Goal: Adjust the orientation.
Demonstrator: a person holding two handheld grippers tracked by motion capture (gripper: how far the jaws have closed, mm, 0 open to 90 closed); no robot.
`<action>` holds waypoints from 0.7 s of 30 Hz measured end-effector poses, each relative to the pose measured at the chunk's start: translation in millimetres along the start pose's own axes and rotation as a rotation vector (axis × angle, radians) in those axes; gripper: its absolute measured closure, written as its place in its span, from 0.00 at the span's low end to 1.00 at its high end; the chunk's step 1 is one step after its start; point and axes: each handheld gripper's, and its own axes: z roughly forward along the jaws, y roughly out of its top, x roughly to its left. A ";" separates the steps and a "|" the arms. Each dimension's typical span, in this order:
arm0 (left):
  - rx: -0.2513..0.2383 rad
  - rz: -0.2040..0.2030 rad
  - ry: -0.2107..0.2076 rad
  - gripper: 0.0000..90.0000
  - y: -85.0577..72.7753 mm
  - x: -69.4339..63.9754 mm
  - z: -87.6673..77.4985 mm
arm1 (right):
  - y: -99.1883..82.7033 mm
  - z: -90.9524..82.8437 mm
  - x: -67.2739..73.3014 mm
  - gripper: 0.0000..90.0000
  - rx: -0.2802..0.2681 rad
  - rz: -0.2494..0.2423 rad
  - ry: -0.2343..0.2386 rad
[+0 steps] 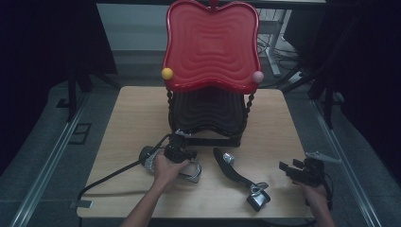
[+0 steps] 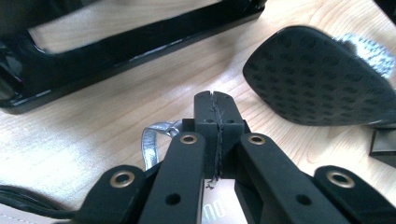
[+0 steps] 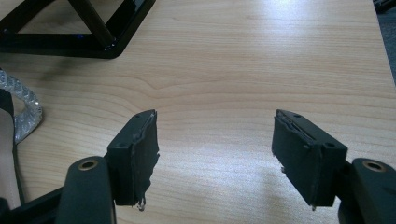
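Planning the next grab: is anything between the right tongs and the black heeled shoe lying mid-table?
Nothing visible: only bare table lies between the open right tongs and the black shoe.

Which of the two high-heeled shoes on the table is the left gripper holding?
The left gripper holds the silver-strapped shoe before the rack; the other shoe lies untouched between the hands.

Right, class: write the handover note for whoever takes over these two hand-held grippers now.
Left hand-held gripper: shut, nothing seen between its pads, by the silver-strapped shoe near the rack.
Right hand-held gripper: open over bare table.
Second shoe: lying mid-table, sole showing, untouched.
Done: no shoe on the rack.
Left: probably grasp each shoe and shelve it.
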 end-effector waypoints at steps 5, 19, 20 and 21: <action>0.007 -0.010 -0.002 1.00 -6.5 0.4 6.0 | -0.2 0.3 -0.2 0.35 0.003 0.004 0.001; 0.026 -0.034 -0.006 1.00 -9.7 7.2 7.5 | -0.7 1.1 -1.8 0.35 0.009 0.001 -0.007; 0.027 -0.032 -0.008 1.00 -9.8 7.4 7.5 | -0.6 1.1 -1.6 0.35 0.009 0.000 -0.007; 0.029 -0.029 -0.010 1.00 -10.1 7.2 7.2 | -0.5 1.0 -1.4 0.35 0.008 0.000 -0.007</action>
